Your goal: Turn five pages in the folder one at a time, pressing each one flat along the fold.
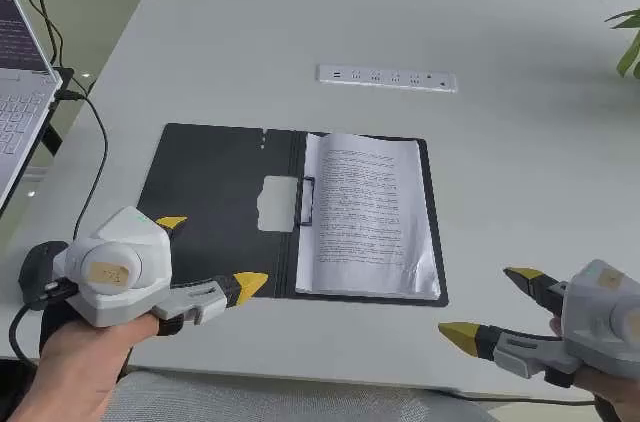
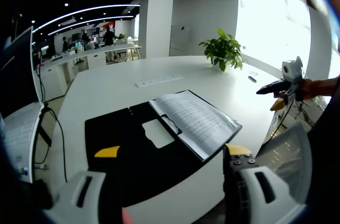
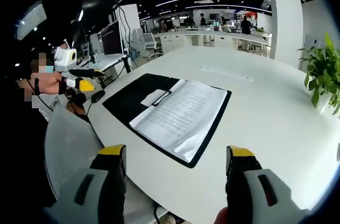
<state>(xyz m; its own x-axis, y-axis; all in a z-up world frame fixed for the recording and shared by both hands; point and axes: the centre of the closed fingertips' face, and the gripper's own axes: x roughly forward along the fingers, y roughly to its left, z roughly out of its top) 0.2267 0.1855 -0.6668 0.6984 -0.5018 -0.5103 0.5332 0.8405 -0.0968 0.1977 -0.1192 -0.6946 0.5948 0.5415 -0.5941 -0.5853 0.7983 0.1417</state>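
Both tools hang wide open at the near edge of the bench [image 1: 520,172]: left gripper [image 1: 211,254] over the near-left corner of the open folder [image 1: 205,192], right gripper [image 1: 491,304] off its near-right corner, nearer the free edge of the page stack [image 1: 370,212]; the fold runs front-to-back.

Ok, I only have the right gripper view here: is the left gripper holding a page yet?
Observer: No. The left gripper has its jaws open and empty, above the bare black left cover of the folder.
Operator: Anything beside it that I could knock?
Observer: A laptop sits at the left edge of the table, with a cable trailing from it toward the left gripper.
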